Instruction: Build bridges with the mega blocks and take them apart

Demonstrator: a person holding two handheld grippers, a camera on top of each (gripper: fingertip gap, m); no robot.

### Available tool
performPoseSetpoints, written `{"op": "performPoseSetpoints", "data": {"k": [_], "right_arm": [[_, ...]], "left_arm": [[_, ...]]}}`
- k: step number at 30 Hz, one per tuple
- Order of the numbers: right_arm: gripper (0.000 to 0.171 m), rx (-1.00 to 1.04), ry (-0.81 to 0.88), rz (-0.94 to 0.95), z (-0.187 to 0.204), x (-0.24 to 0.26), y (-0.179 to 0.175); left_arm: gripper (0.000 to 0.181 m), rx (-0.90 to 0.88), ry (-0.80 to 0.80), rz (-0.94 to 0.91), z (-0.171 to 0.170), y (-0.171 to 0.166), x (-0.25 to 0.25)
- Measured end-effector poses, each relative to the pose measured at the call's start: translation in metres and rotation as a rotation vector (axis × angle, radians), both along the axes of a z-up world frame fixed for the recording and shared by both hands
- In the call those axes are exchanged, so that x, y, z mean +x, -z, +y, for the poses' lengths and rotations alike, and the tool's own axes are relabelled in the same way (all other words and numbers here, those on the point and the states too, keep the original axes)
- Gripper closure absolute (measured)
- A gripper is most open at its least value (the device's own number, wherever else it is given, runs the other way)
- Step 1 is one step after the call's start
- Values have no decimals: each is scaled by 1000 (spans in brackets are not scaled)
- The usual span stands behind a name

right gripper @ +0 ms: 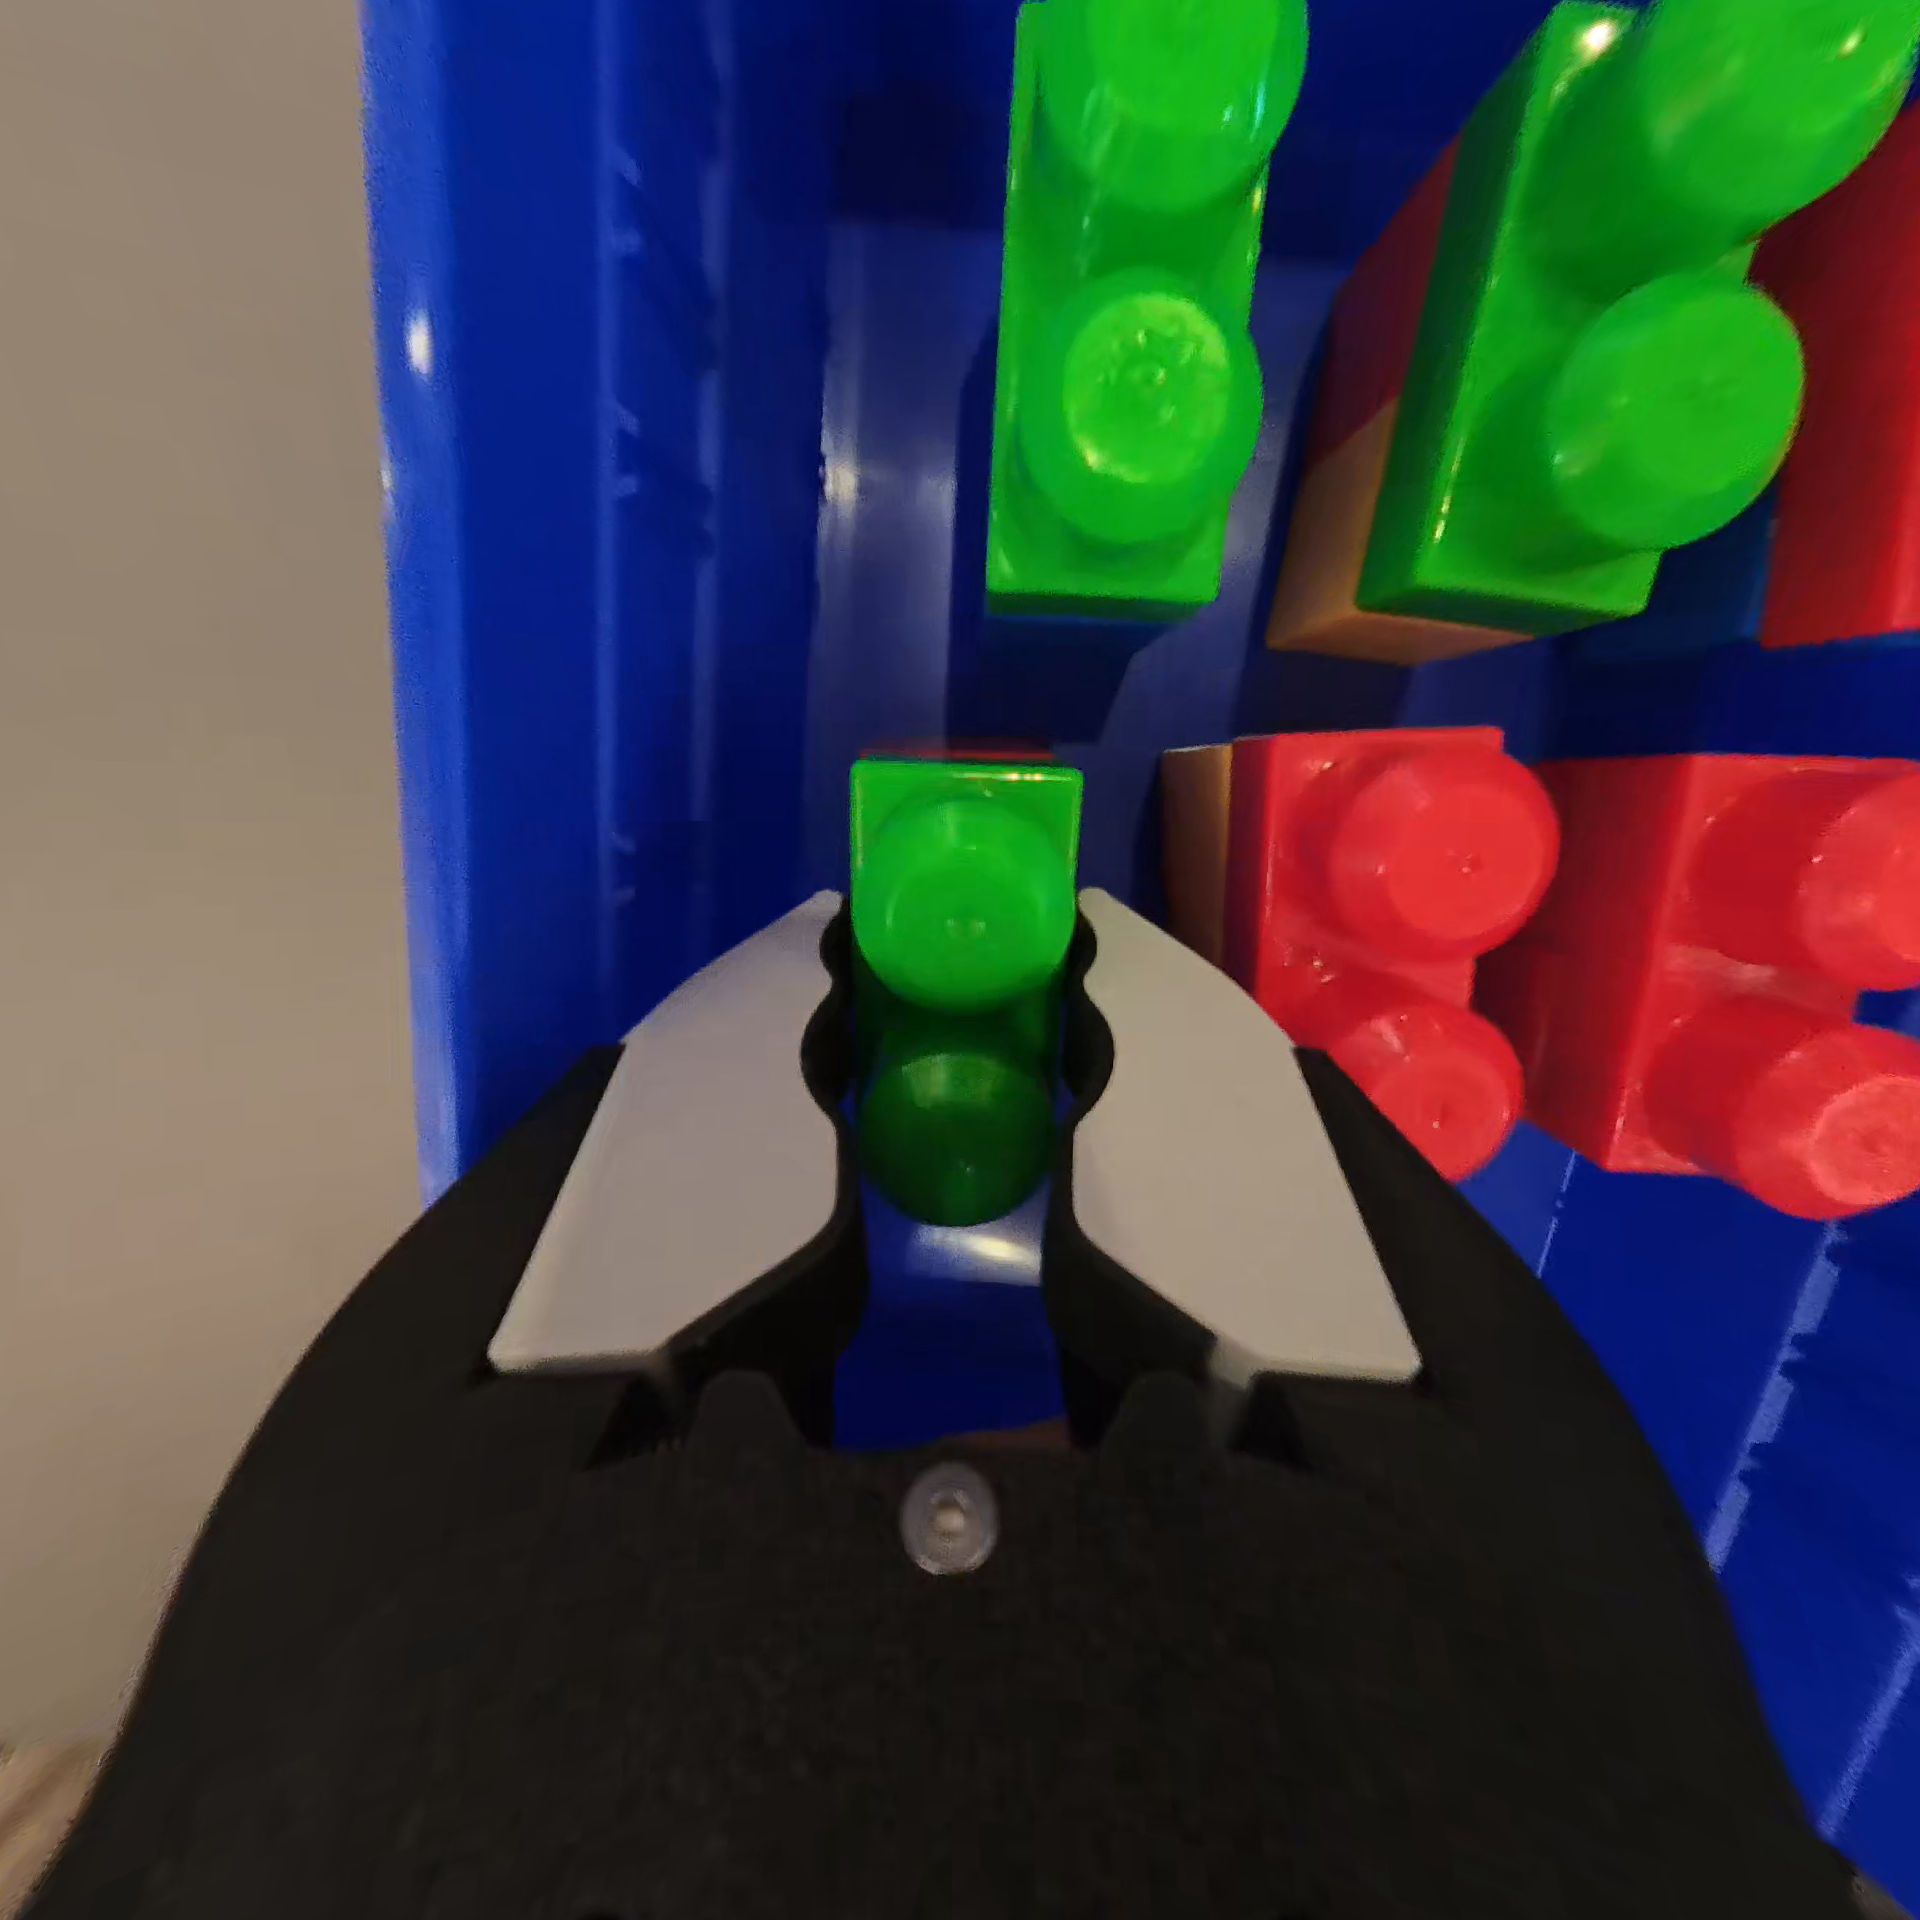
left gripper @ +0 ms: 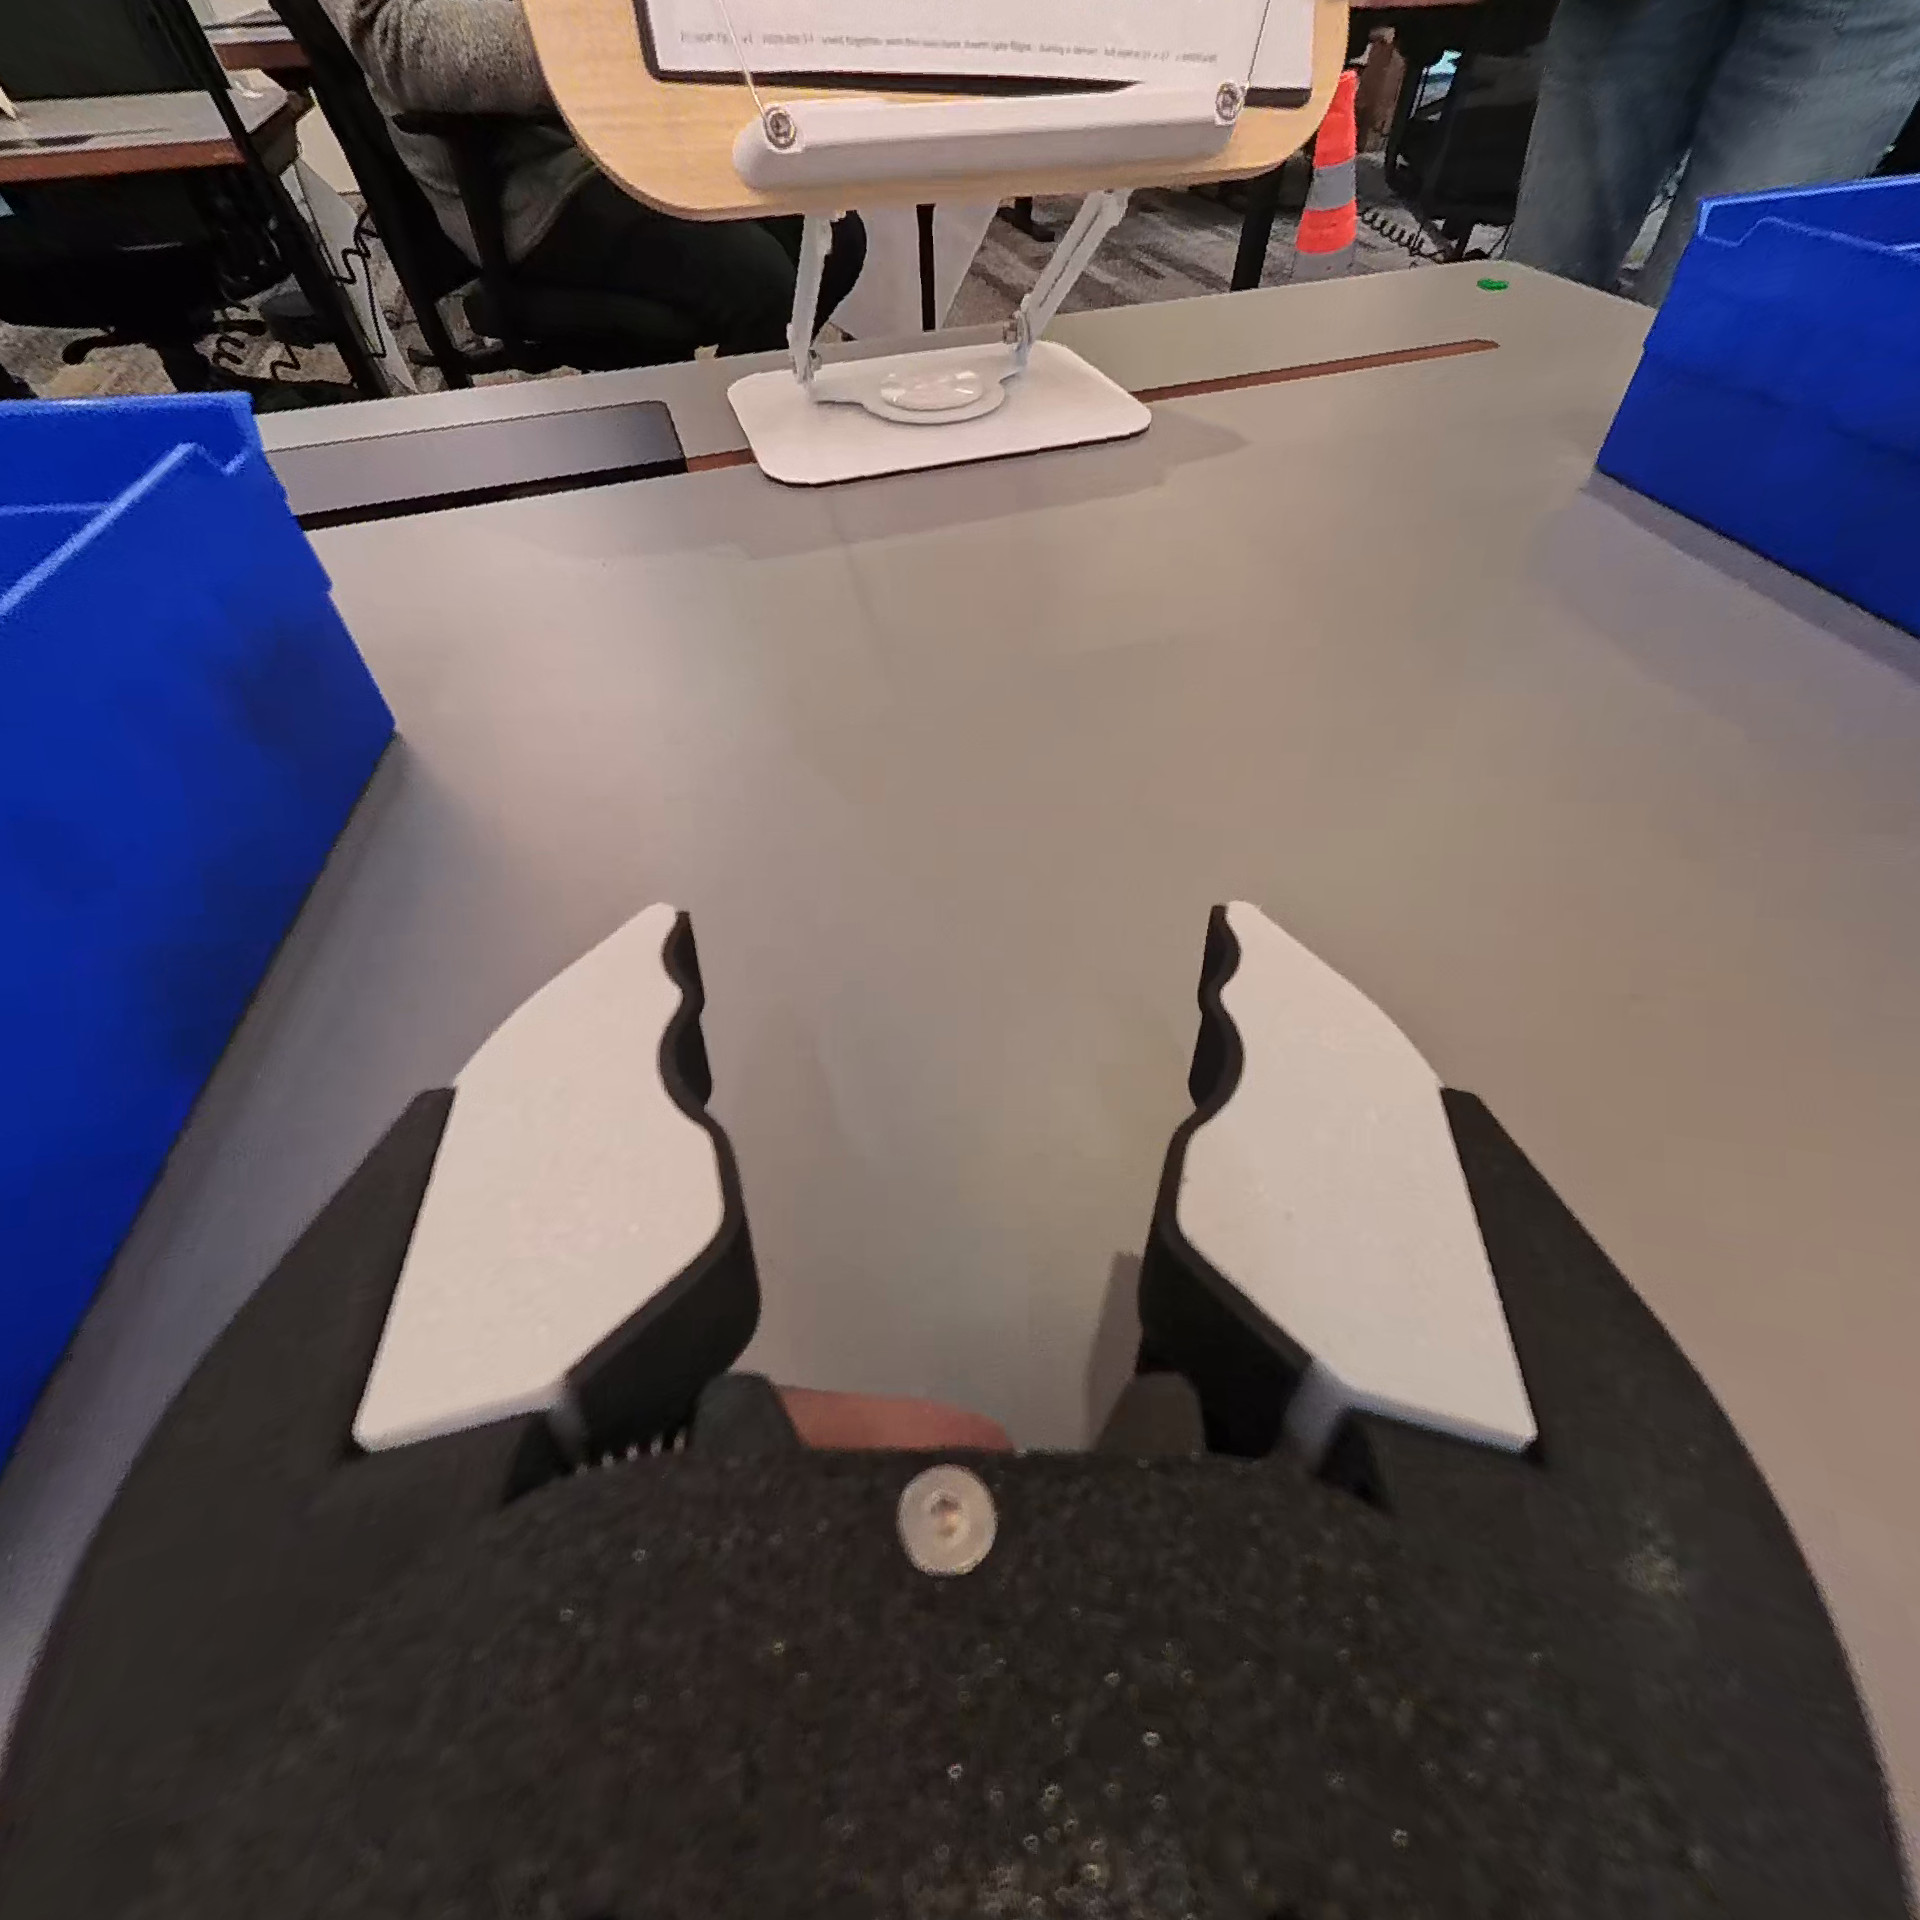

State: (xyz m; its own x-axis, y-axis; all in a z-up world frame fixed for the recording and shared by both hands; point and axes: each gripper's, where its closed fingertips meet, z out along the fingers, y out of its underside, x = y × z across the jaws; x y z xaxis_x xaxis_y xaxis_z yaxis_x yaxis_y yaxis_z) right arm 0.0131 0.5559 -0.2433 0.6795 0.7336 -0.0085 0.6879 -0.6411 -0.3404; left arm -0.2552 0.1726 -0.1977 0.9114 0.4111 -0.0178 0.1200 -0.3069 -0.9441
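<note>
Green two-stud mega block (right gripper: 966, 821), pinched across its narrow sides by the right gripper (right gripper: 961, 914), studs facing the camera. Sits down inside the blue bin (right gripper: 623, 520), close to the left wall. Cannot tell whether lifted clear of the bin floor or resting on it.

Looks like a pick-up for the first bridge piece, with nothing built yet. Over on the left wrist view: left gripper (left gripper: 951, 925) spread wide, holding nothing, hovering above the bare grey surface (left gripper: 987, 727). Another blue bin (left gripper: 156, 779) at the left edge, one more (left gripper: 1787, 416) at the right, and a white stand (left gripper: 935, 405) at the far side.

Now the risks. Grip taken only near the fingertips, on smooth plastic, so could pivot or slide out with a quick lift. Crowded neighbourhood too: red block (right gripper: 1382, 935) just beside the right finger, a second red block (right gripper: 1745, 987) past that, two more green blocks (right gripper: 1127, 312) (right gripper: 1600, 343) farther in. Could clip the near red one with any drift to the right on the way out. Could scrape the bin wall with drift to the left.

Sliver of red showing at the far end of the held block; impossible to say whether attached. Might drag a second piece along if so. Also worth watching: a tilted block at set-down, meaning studs off-line for the next piece.
</note>
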Motion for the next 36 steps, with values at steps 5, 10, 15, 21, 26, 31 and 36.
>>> {"op": "performPoseSetpoints", "data": {"k": [5,10,15,21,26,31,36], "right_arm": [[134,20,5,-64,5,2,1],[112,59,3,24,10,-3,-12],[105,242,-29,206,3,-2,-88],[105,742,-200,554,-75,-17,-197],[96,737,-215,790,-149,-40,-160],[89,614,-230,893,-205,-74,-92],[89,595,-269,872,-222,-91,-71]], "left_arm": [[90,-5,-3,-5,0,2,-3],[91,-11,7,1,1,3,0],[91,-12,16,8,2,3,2],[91,1,1,31,1,-2,0],[92,48,-27,51,-1,-9,-2],[94,70,-34,53,-2,-15,0],[94,42,-33,44,-3,-10,2]]}}
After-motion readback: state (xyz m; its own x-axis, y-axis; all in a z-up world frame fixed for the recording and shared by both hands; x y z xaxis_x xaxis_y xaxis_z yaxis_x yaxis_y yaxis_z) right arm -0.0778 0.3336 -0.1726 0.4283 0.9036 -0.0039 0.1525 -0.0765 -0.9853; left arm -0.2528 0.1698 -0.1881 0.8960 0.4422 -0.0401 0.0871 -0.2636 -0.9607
